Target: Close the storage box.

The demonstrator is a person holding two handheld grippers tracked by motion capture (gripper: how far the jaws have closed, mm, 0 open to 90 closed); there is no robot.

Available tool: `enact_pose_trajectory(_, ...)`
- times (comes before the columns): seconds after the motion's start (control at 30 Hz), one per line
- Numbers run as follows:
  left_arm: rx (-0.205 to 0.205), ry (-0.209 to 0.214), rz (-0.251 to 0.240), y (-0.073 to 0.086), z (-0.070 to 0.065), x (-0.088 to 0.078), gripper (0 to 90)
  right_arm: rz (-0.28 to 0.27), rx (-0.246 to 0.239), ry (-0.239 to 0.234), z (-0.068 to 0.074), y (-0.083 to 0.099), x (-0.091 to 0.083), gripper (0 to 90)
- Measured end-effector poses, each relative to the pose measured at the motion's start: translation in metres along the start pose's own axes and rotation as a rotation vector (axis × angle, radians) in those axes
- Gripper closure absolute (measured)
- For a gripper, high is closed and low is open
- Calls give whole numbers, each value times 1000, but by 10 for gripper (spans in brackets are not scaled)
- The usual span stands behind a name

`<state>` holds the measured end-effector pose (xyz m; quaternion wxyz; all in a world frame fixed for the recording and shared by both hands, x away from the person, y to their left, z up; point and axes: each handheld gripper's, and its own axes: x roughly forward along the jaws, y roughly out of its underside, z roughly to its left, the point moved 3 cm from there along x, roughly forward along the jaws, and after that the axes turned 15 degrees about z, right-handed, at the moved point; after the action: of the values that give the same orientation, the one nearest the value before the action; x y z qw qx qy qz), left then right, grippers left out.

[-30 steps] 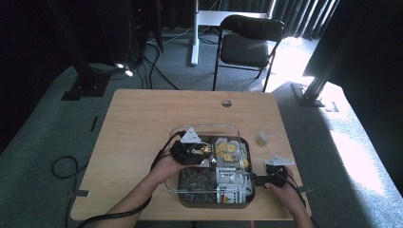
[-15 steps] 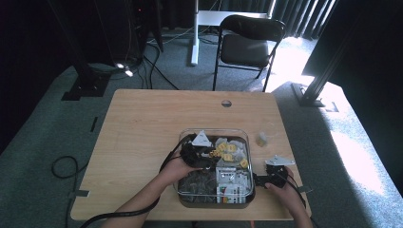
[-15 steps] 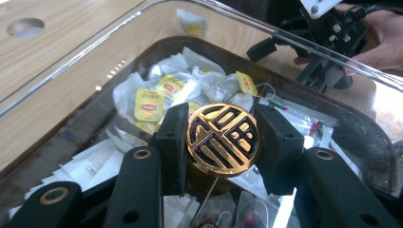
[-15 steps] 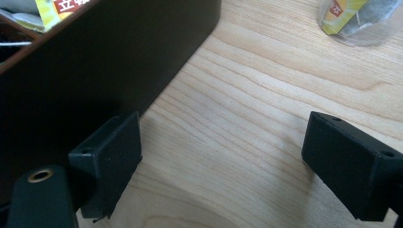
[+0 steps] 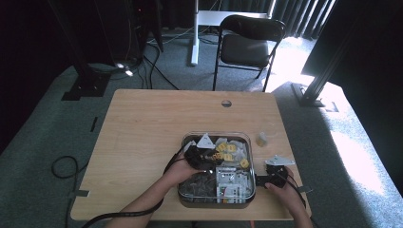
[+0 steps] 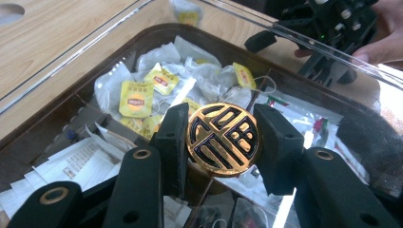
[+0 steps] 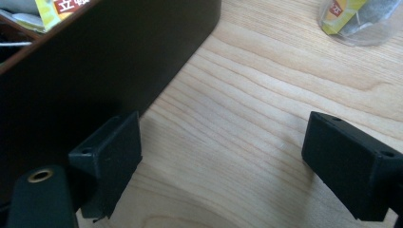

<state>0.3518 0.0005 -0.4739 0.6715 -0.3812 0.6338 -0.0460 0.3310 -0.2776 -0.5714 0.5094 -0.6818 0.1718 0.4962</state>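
A dark box (image 5: 216, 205) near the table's front edge holds yellow tea bags (image 5: 228, 152) and paper packets. A clear lid (image 5: 237, 137) lies over it, topped by a round gold and black knob (image 6: 222, 139). My left gripper (image 5: 202, 159) (image 6: 222, 135) is shut on that knob, one pad on each side. In the left gripper view the tea bags (image 6: 135, 97) show through the lid. My right gripper (image 5: 263, 180) (image 7: 223, 156) rests open on the wood beside the box's dark right wall (image 7: 95, 71), with nothing between its fingers.
A small clear cup (image 5: 262, 138) (image 7: 356, 21) with a tea bag in it stands on the table right of the box. The table's far half is bare wood with a cable hole (image 5: 226, 103). A black folding chair (image 5: 249, 47) stands behind the table.
My left gripper has carried the lid by its knob to the right and slightly down, from a skewed spot at the box's far left to squarely over the box. The right gripper has stayed put.
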Motion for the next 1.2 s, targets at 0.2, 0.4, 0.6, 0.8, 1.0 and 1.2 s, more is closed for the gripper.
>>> enact_pose_trajectory(0.2,0,-2,21,4,1,7,589,-1,-1,-1,0,0,0,125)
enact_pose_trajectory(0.4,3,-5,28,5,1,12,588,0,-3,2,0,0,0,125)
enact_pose_trajectory(0.6,10,-4,33,4,-2,14,588,1,-1,1,0,0,0,125)
enact_pose_trajectory(0.8,11,-14,43,4,-3,17,588,1,-1,1,0,0,0,125)
enact_pose_trajectory(1.0,8,-10,45,5,-5,18,588,1,-1,-1,0,0,0,125)
enact_pose_trajectory(1.2,16,-8,35,7,-5,18,588,2,0,0,0,0,0,124)
